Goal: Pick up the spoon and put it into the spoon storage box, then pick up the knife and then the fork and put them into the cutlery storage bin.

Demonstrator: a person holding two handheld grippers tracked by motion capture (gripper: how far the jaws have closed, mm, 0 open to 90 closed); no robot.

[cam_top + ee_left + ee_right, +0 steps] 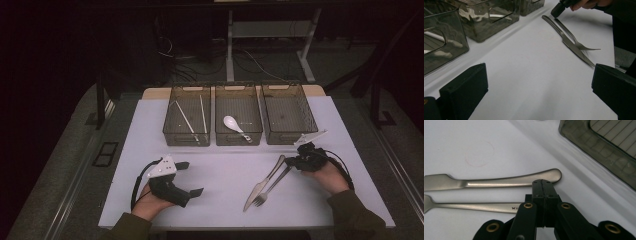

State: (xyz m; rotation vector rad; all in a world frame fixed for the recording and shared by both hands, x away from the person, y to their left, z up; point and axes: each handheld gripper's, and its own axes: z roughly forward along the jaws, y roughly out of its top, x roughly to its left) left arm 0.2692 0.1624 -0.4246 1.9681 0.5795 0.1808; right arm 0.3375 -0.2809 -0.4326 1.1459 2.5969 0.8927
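Observation:
A steel knife [262, 182] and a fork [274, 186] lie side by side on the white table, right of centre, handles pointing toward the bins. My right gripper [294, 161] sits at the handle ends, tilted down. In the right gripper view its jaws [542, 182] are shut pad against pad just over the end of the fork handle [474, 206], beside the knife handle [511, 181]; the fork's tip is hidden under them, so I cannot tell if it is pinched. My left gripper [192, 178] rests open on the table at the front left, with bare table between its jaws [539, 75].
Three dark see-through bins stand in a row at the back: the left one [185, 137] holds chopsticks, the middle one [238, 140] a white spoon [232, 122], and nothing lies in the right one [290, 136], which is just behind my right gripper.

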